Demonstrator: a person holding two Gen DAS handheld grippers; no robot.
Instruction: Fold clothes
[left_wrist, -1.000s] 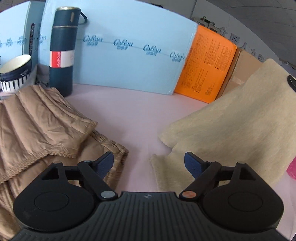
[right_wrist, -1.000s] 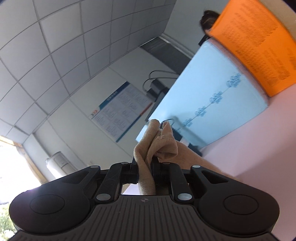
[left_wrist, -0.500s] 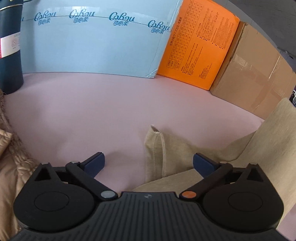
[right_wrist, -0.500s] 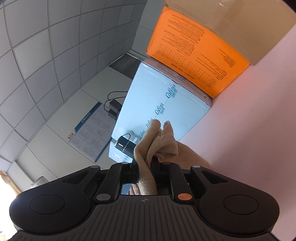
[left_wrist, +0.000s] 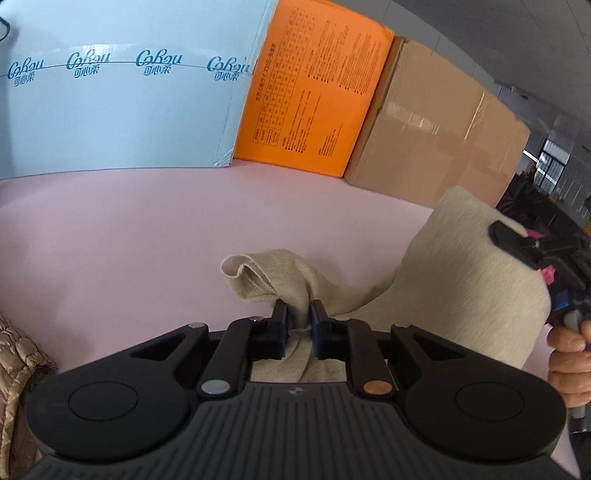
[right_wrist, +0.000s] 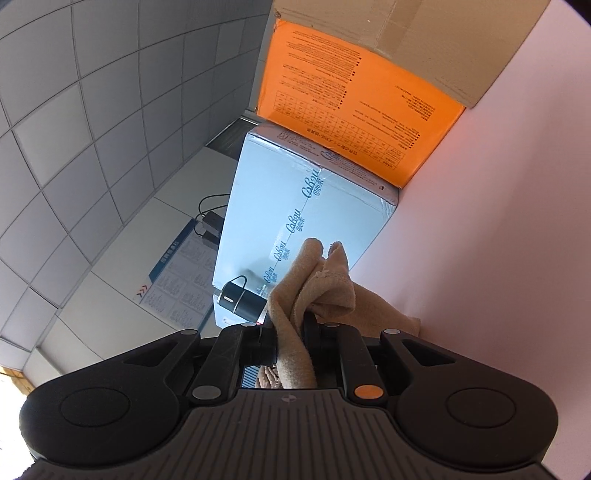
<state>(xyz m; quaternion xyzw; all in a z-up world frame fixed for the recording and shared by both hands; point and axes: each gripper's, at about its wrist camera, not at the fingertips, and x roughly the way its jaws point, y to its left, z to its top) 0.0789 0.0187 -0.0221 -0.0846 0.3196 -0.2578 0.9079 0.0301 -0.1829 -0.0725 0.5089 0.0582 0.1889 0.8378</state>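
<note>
the left gripper (left_wrist: 299, 317) sits low over the table (left_wrist: 129, 229), with the cloth (left_wrist: 461, 280) bunched between its fingers and spilling forward and to its right. at the far right edge of that cloth is the right gripper (left_wrist: 517, 240), a hand (left_wrist: 567, 365) below it. straight ahead, at the table's back edge, three boxes stand side by side: tissue box (left_wrist: 122, 107) left, printed box (left_wrist: 314, 96) centre, carton (left_wrist: 436, 140) right. a jacket (left_wrist: 18, 354) lies at the left gripper's near left (only its edge shows). ahead of the right gripper, a flask (right_wrist: 240, 301) stands before the tissue box.
</note>
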